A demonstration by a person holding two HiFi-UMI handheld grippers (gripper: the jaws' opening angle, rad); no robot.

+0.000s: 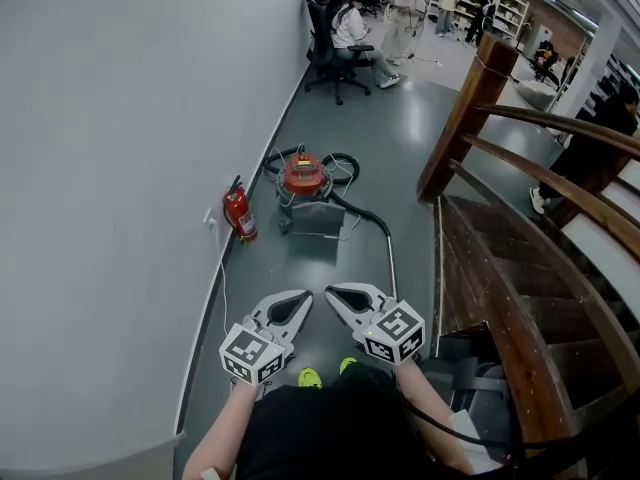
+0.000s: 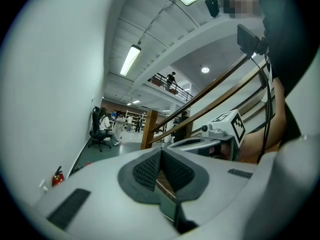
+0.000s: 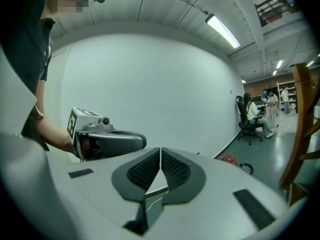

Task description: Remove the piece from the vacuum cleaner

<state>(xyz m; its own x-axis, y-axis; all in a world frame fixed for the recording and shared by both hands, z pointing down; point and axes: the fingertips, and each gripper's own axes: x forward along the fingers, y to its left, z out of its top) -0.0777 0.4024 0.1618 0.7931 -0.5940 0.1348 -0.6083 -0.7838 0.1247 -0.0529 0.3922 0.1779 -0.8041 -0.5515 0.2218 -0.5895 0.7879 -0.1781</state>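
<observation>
A red canister vacuum cleaner (image 1: 304, 179) stands on the grey floor by the wall, some way ahead of me. Its black hose (image 1: 351, 208) curls round it and joins a long metal tube (image 1: 391, 258) that lies on the floor toward me. My left gripper (image 1: 303, 297) and right gripper (image 1: 331, 293) hang side by side in front of my body, both shut and empty, well short of the vacuum cleaner. In the left gripper view the jaws (image 2: 161, 151) meet with nothing between them. The right gripper (image 3: 160, 149) shows the same, with the vacuum cleaner (image 3: 229, 159) small beyond it.
A red fire extinguisher (image 1: 240, 214) stands against the white wall (image 1: 110, 168) left of the vacuum cleaner. A wooden staircase with a railing (image 1: 520, 158) runs along the right. Farther off, a person sits on an office chair (image 1: 328, 53) and others stand near shelves.
</observation>
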